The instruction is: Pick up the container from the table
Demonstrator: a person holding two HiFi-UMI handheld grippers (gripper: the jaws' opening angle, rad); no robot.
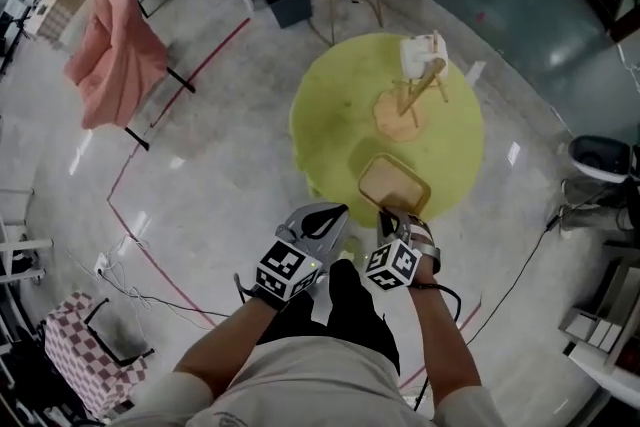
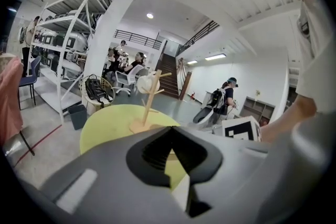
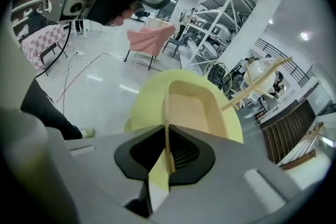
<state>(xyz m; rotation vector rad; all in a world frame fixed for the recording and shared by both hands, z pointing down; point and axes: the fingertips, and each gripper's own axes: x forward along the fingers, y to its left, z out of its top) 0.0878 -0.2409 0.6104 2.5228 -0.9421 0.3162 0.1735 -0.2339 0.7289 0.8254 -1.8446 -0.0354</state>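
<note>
At the surface's near edge, lower centre, the right tool pinches the container's near rim (left tool beside it, closed, empty).

On the round table, the container sits at the near edge, with the wooden stand behind it. The right gripper meets the container's near wall. The left gripper lies just left of it, and a draped chair stands well left.

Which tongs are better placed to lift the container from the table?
Right. The right tongs are shut on the wall of the container; the left tongs are shut, empty, apart from it.
</note>
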